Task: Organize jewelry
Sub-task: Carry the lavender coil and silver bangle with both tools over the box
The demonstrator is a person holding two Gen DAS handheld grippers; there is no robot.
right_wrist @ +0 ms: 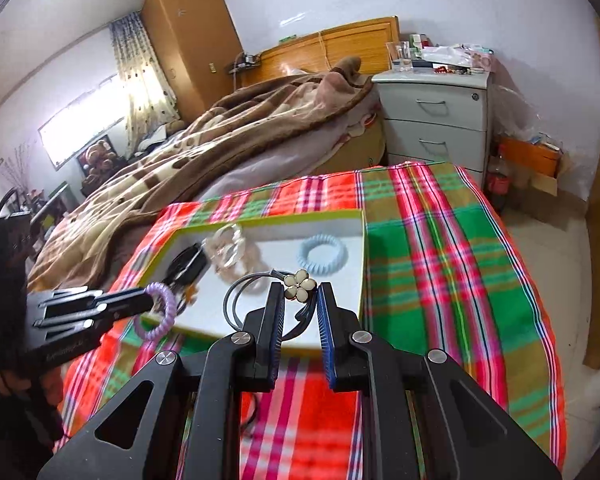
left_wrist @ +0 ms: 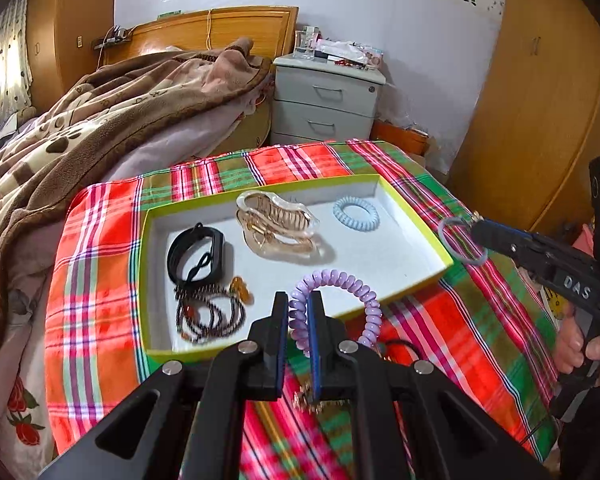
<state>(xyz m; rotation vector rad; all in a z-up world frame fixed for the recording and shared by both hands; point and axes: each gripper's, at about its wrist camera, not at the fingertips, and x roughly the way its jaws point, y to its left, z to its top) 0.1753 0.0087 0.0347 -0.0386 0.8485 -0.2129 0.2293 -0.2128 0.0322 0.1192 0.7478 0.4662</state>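
A white tray with a lime-green rim [left_wrist: 446, 257] lies on the plaid cloth; it also shows in the right wrist view [right_wrist: 363, 240]. In it lie a black band [left_wrist: 198, 254], a clear gold hair claw [left_wrist: 278, 224], a light blue coil tie [left_wrist: 356, 213] and a dark bead necklace [left_wrist: 210, 316]. My left gripper [left_wrist: 299, 300] is shut on a purple coil tie [left_wrist: 340, 284] above the tray's near rim. My right gripper [right_wrist: 299, 292] is shut on a grey hair tie with a gold flower charm [right_wrist: 299, 285], held over the tray's right edge.
A plaid red and green cloth [left_wrist: 460, 320] covers the table. A bed with a brown blanket [left_wrist: 100, 120] stands to the left. A grey drawer cabinet [left_wrist: 324, 100] stands behind. More small jewellery lies on the cloth under my left gripper [left_wrist: 306, 400].
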